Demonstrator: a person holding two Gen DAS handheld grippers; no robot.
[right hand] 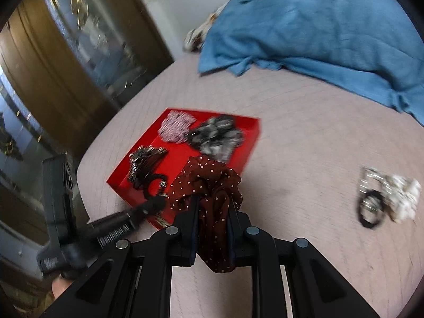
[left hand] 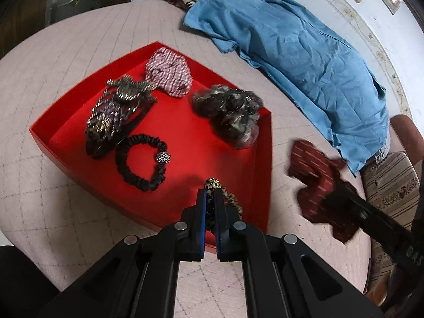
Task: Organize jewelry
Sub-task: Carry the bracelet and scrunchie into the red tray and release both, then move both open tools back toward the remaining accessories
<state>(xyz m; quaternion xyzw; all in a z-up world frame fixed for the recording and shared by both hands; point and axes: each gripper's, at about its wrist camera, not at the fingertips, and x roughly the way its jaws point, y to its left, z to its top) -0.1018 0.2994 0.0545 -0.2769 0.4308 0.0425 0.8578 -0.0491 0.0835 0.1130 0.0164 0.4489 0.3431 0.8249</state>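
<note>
Left gripper (left hand: 211, 194) fingers pinch a leopard-print scrunchie (left hand: 230, 198) over the red tray (left hand: 61, 135); right gripper (right hand: 212, 206) clamps a polka-dot scrunchie (right hand: 209, 182) just beside the tray, above the bed (right hand: 304, 145).

Matt red tray (left hand: 239, 201), crumpled blue cloth (left hand: 291, 53), quilted bedcover (left hand: 79, 50)

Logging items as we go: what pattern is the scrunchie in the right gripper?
Dark red scrunchie with small white polka dots, clearest in the right wrist view.

bed (right hand: 304, 143) | red tray (left hand: 148, 182) | blue shirt (left hand: 304, 50) | apparently hair ties (right hand: 371, 206)
</note>
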